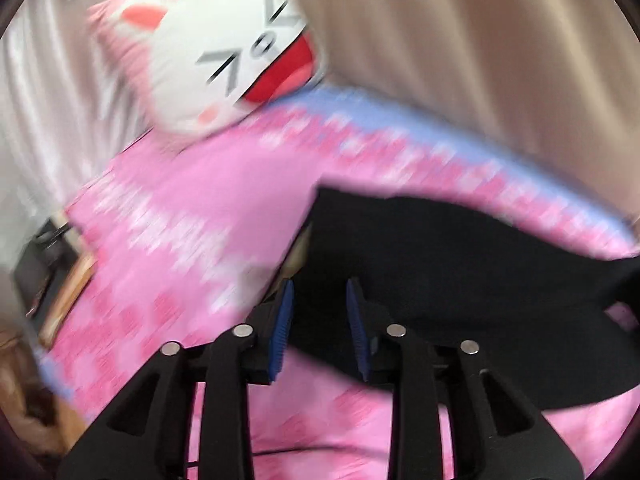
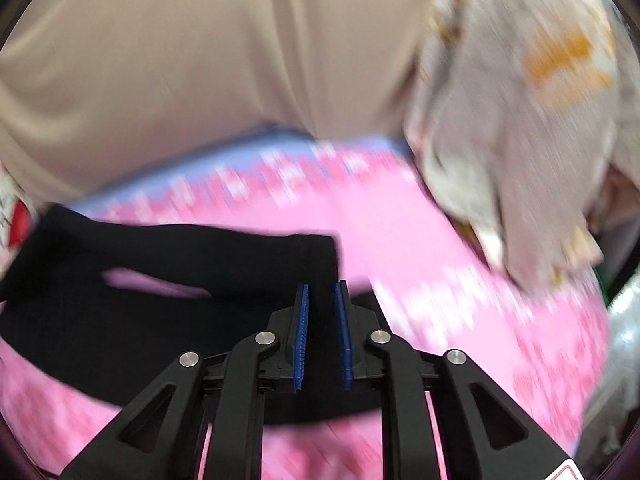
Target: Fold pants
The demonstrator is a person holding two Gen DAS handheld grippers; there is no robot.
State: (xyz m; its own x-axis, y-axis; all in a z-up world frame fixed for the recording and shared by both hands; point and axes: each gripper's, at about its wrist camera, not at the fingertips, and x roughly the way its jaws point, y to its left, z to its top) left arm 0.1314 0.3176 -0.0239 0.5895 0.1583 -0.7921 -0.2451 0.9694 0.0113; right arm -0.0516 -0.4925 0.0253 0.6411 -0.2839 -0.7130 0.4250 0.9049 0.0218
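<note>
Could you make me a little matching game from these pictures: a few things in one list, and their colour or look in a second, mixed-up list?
Things:
1. pants
2. bed sheet
3. cat-face pillow
4. curtain

Looks:
A. plain beige, hanging behind the bed
B. black, spread out flat
C. pink with a paler pattern and a blue edge
D. white face with a red open mouth and pink ears

Pairs: 1-B, 2-C, 3-D, 4-A
</note>
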